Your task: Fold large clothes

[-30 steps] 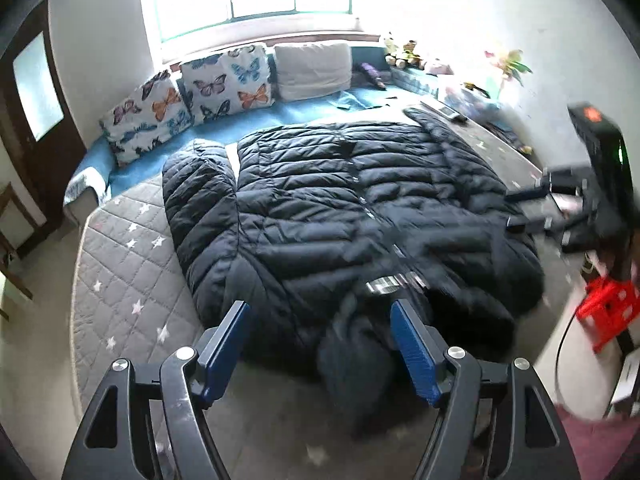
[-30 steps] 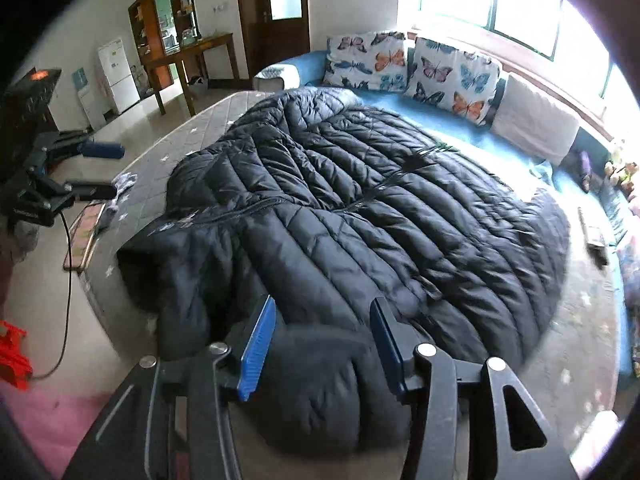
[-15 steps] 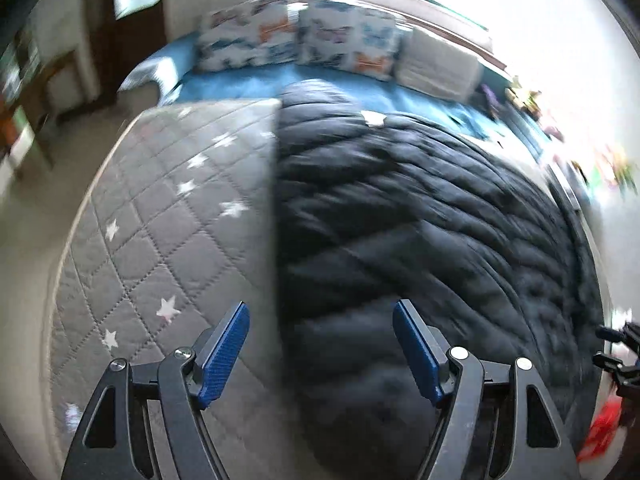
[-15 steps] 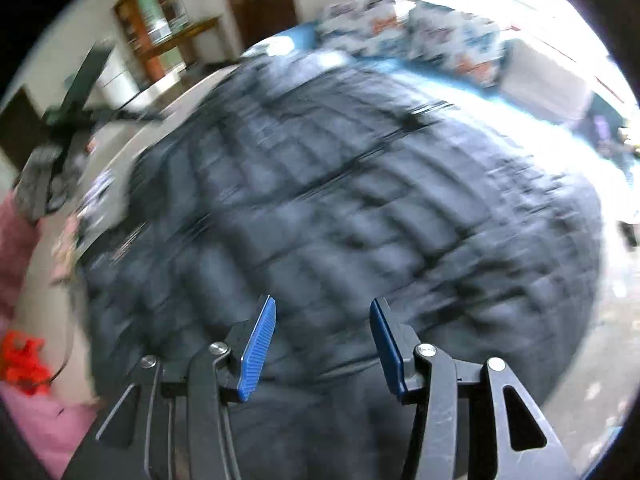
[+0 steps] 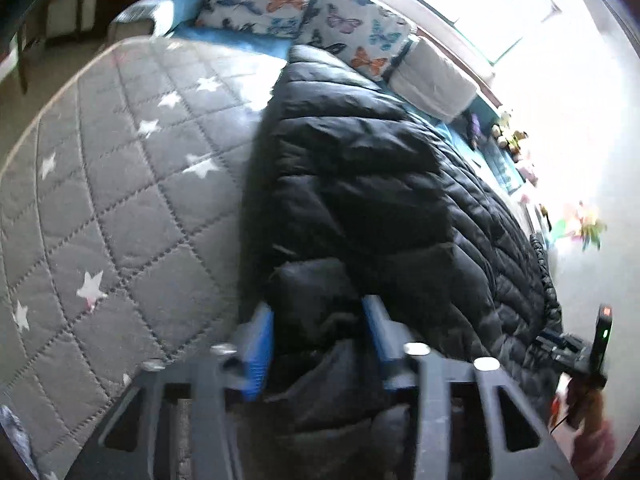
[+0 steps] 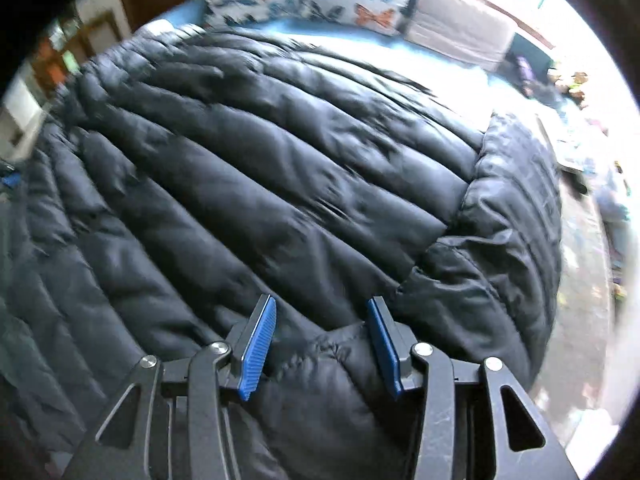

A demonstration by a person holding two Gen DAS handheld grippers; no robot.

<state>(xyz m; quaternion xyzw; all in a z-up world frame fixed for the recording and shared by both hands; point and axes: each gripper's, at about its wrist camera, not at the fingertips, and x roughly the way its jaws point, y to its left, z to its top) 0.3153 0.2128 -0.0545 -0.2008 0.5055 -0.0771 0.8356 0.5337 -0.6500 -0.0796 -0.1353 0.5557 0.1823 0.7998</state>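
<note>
A black quilted puffer coat [image 5: 372,184] is spread on a grey star-quilted bed [image 5: 120,184]. Its sleeve end is caught between the closing left claw [image 5: 318,344]; its padded edge lies between the closing, still-parted right claw [image 6: 320,344].

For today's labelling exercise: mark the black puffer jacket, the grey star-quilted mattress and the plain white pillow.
black puffer jacket [image 6: 280,168], right wrist view, on a quilted panel.
grey star-quilted mattress [image 5: 120,200], left wrist view, bare quilted top.
plain white pillow [image 5: 434,84], left wrist view, its front face.

Glossy black quilted puffer jacket [image 6: 256,184] fills the space between ribbed blue plastic pads [image 6: 258,344]; left of the tongs, matt grey stitched mattress cloth [image 5: 120,208].
</note>
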